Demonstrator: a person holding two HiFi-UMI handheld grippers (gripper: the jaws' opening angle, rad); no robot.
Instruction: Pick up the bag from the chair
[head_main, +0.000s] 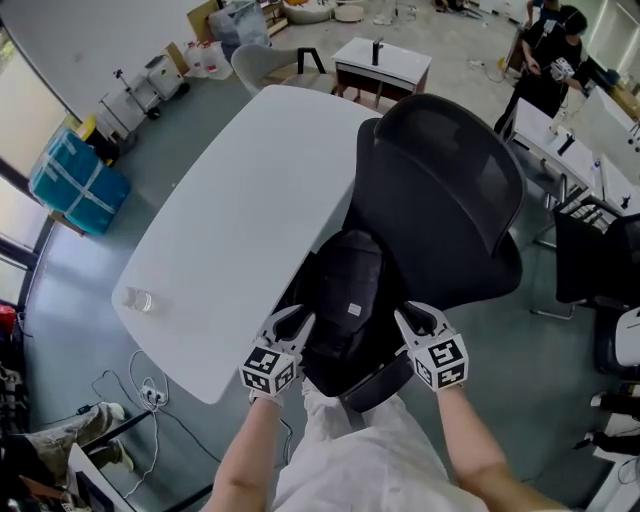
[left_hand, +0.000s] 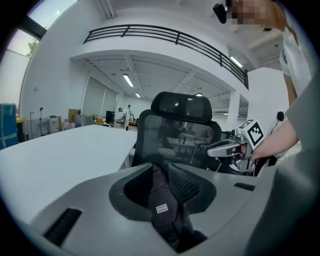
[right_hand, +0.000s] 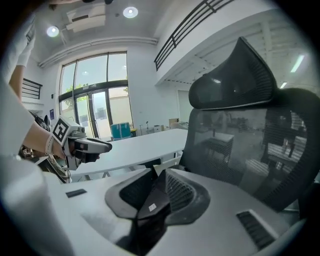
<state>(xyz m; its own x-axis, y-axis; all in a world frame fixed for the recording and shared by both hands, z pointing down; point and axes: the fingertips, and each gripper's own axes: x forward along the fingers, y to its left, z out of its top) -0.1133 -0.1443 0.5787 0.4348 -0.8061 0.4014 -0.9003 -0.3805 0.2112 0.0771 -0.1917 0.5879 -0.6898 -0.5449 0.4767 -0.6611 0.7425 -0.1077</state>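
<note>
A black bag (head_main: 345, 295) lies on the seat of a black mesh office chair (head_main: 440, 190) pushed against a white table (head_main: 230, 215). My left gripper (head_main: 297, 322) sits at the bag's left side and my right gripper (head_main: 412, 318) at its right side, both low on the bag. In the left gripper view the jaws (left_hand: 161, 174) are closed on black bag fabric (left_hand: 161, 207) that bears a small label. In the right gripper view a black flap of the bag (right_hand: 150, 205) is pinched in my right gripper (right_hand: 159, 180). The chair's backrest (right_hand: 240, 145) rises behind.
A clear cup (head_main: 138, 300) stands near the table's near left edge. Cables (head_main: 150, 392) lie on the floor beneath that corner. Another dark chair (head_main: 600, 250) and desks stand at the right. A person (head_main: 550, 50) stands far back. Blue boxes (head_main: 75, 180) sit at the left wall.
</note>
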